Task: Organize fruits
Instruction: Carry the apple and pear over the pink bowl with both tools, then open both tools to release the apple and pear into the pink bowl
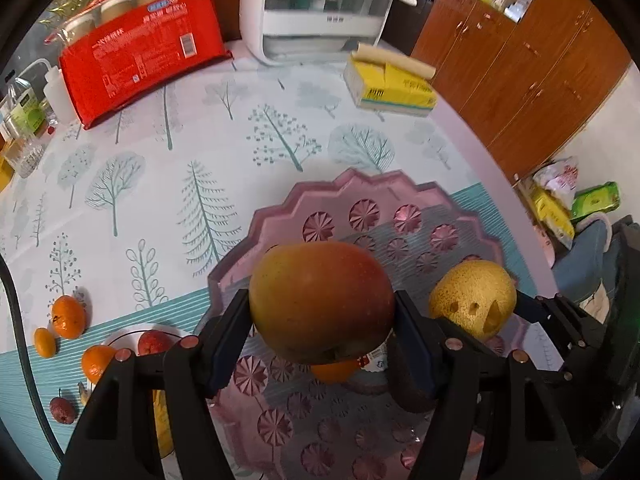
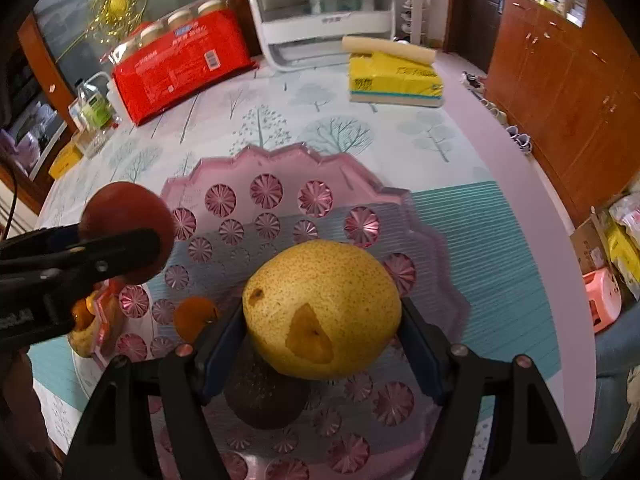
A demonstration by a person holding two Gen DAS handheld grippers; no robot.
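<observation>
My left gripper (image 1: 322, 334) is shut on a red and yellow apple (image 1: 320, 300), held above the pink scalloped tray (image 1: 360, 196). To its right hangs a speckled yellow pear (image 1: 474, 298) between the other gripper's fingers. In the right wrist view my right gripper (image 2: 322, 342) is shut on that pear (image 2: 322, 310) over the tray (image 2: 280, 164). The apple (image 2: 128, 226) and the left gripper show at the left there. On the tray lie a tangerine (image 2: 194, 316) and a dark brown fruit (image 2: 264, 398).
Left of the tray, tangerines (image 1: 68, 316) and small red fruits (image 1: 62, 410) lie on the tree-print cloth, near a white plate (image 1: 132, 334). At the back stand a red package (image 1: 140, 52), a white appliance (image 1: 316, 8) and a yellow tissue pack (image 1: 390, 86). Bottles (image 1: 24, 116) stand far left.
</observation>
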